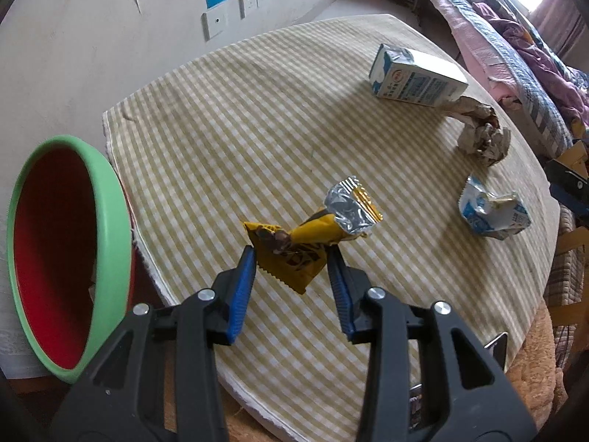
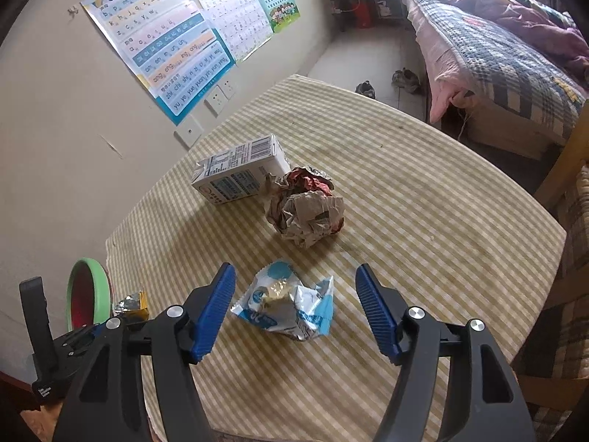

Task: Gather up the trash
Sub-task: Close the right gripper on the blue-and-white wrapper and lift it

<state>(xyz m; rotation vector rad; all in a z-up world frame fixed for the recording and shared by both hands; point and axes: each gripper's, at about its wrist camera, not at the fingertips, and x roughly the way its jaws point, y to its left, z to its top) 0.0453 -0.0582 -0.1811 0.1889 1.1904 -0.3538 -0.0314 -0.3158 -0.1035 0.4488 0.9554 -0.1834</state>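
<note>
Between left tongs (image 1: 291, 254): yellow wrapper (image 1: 294, 246)

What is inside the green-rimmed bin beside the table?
The bin shows a bare red inner wall, with a small pale scrap low on the side nearest the table. Its bottom lies out of sight, so other trash cannot be ruled out.

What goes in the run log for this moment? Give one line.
left gripper: shut on yellow wrapper, near green bin | right gripper: open over crushed blue pouch | remaining: milk carton, paper ball
</note>
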